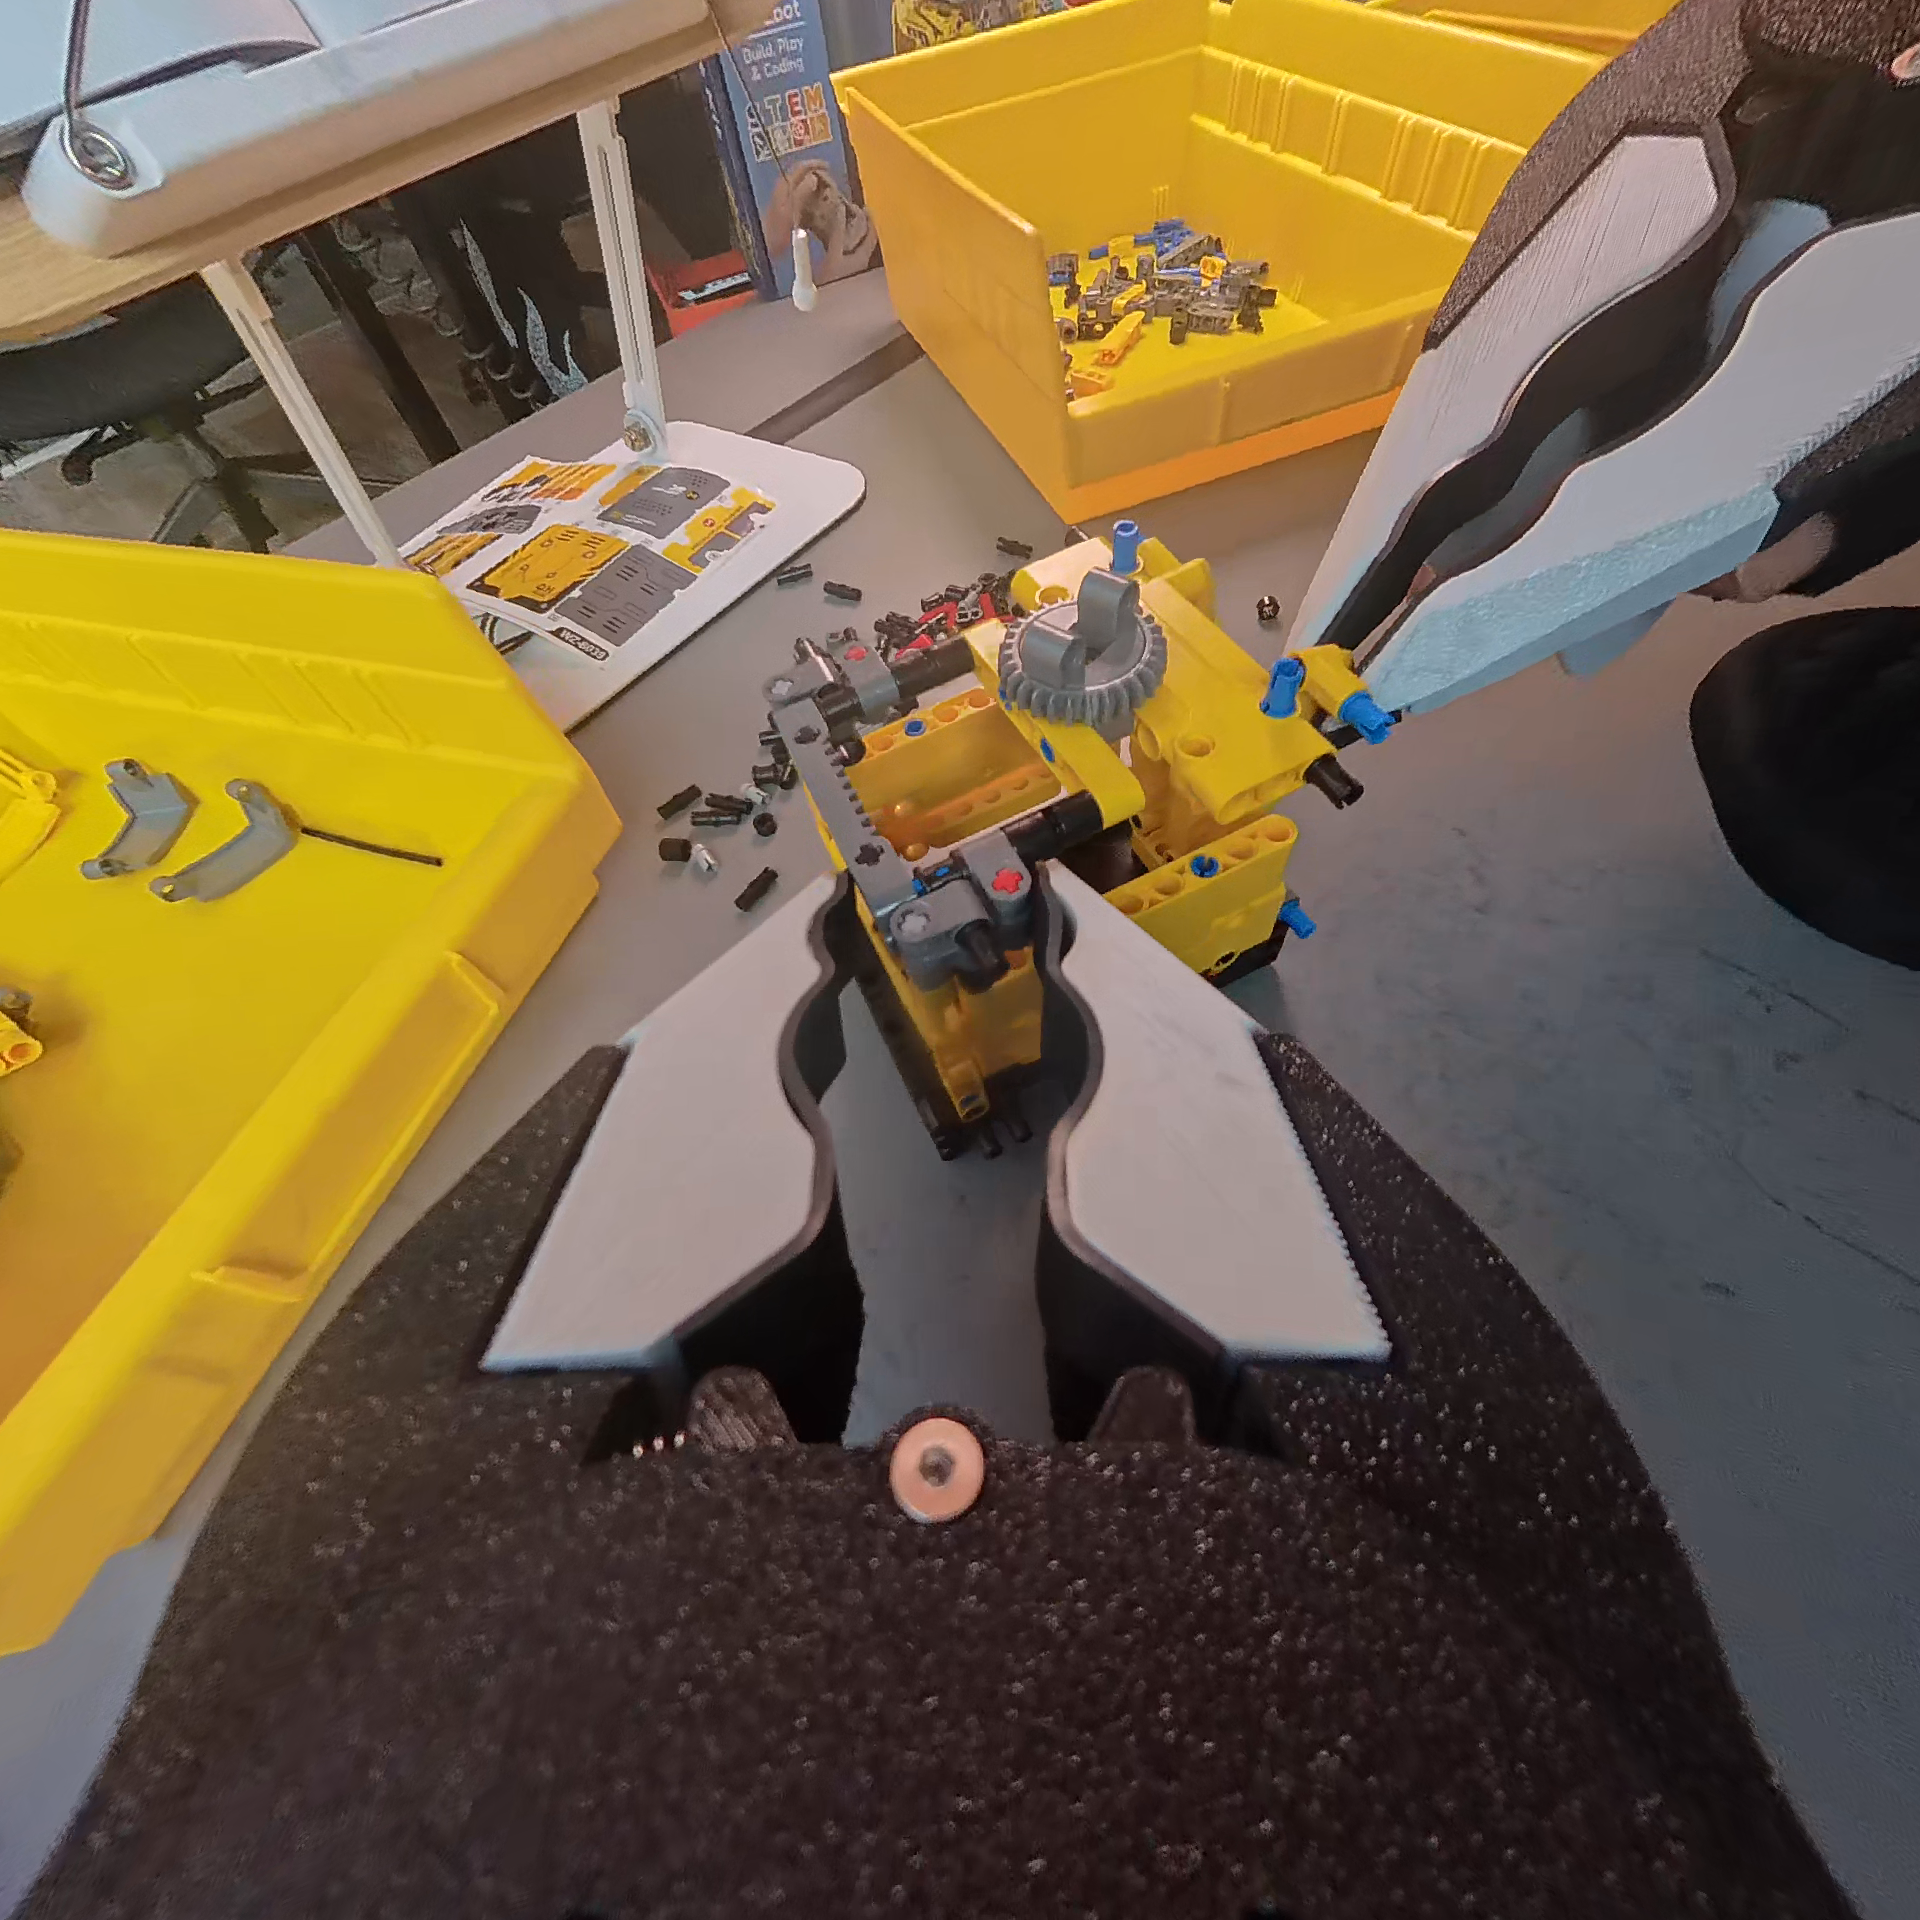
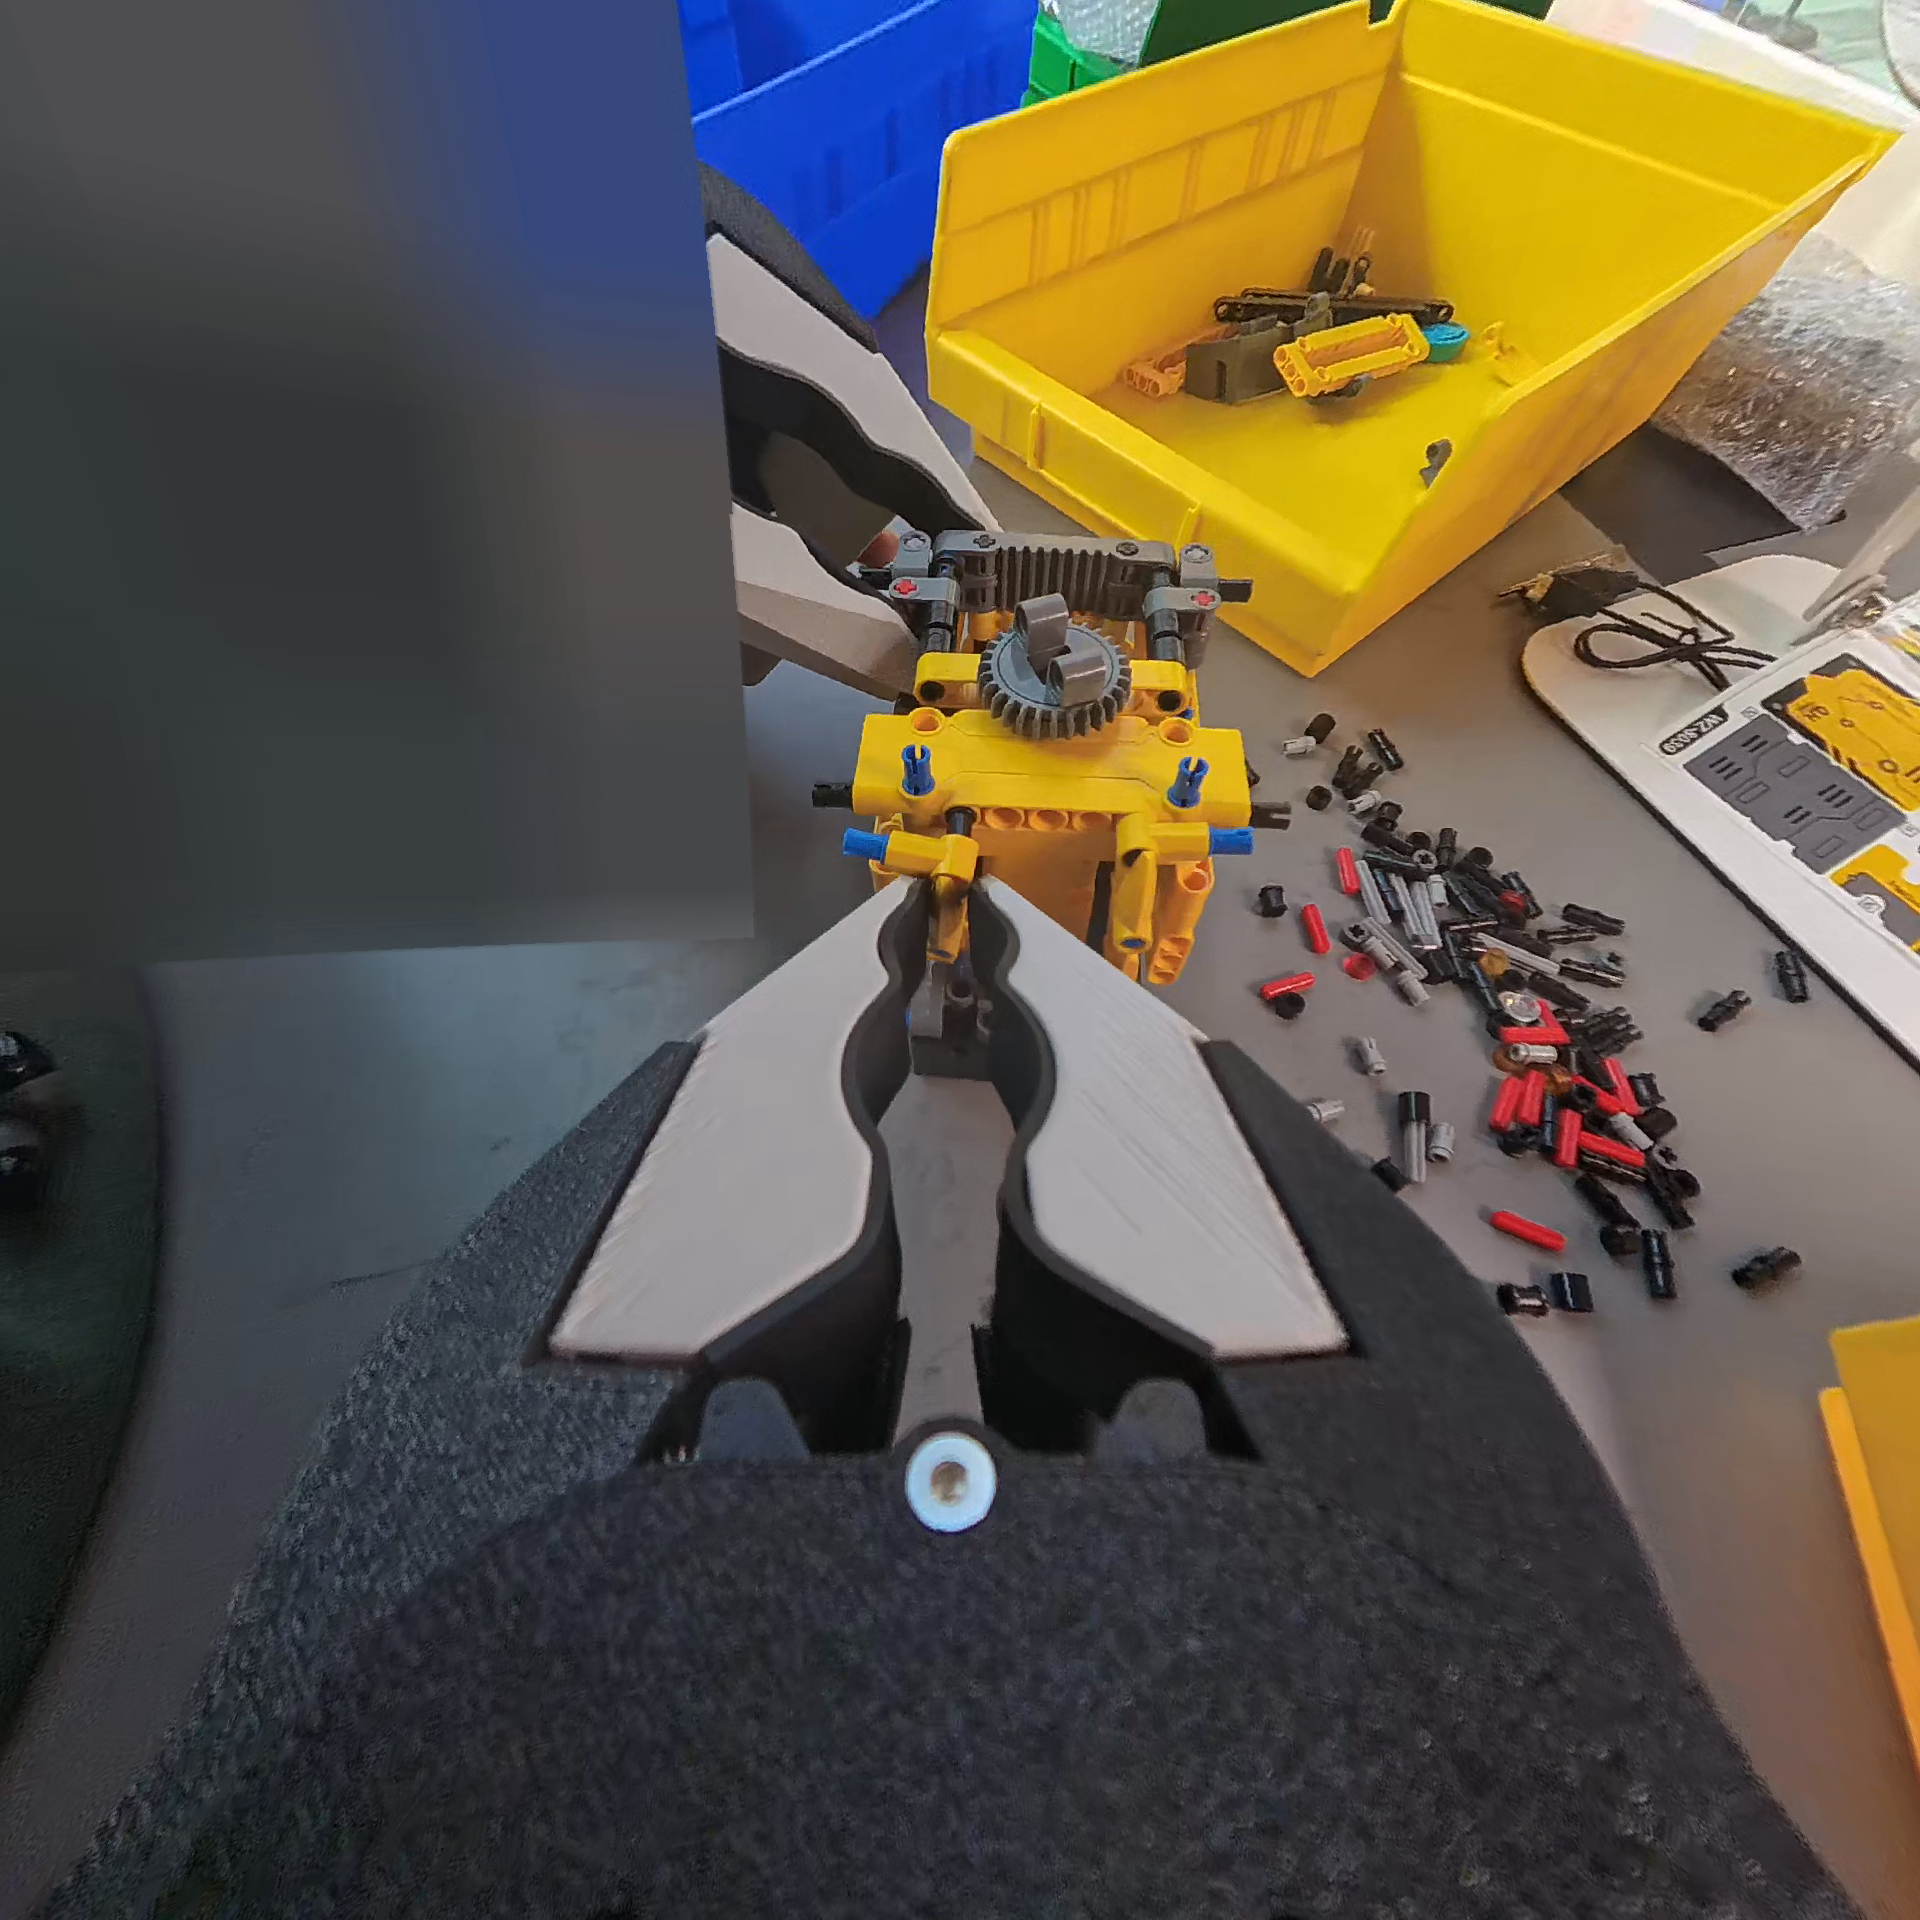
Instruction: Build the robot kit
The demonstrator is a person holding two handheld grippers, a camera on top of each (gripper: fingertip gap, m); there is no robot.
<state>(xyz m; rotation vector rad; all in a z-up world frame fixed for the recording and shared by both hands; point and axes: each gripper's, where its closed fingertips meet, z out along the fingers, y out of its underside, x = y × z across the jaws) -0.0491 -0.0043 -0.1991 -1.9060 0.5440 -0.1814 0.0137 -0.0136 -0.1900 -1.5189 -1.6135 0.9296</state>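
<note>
**Two grippers on a yellow brick model**

On a grey tabletop, the left gripper clamps the toothed-rack end of a yellow brick model. The right gripper pinches a small yellow connector on its opposite side. Loose pins lie beside it; yellow bins stand beyond.

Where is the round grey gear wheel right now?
The grey gear lies flat on top of the yellow brick model, mid-table in both wrist views, just in front of the grey toothed rack. The pile of small pins lies to its right in the right wrist view.
</note>
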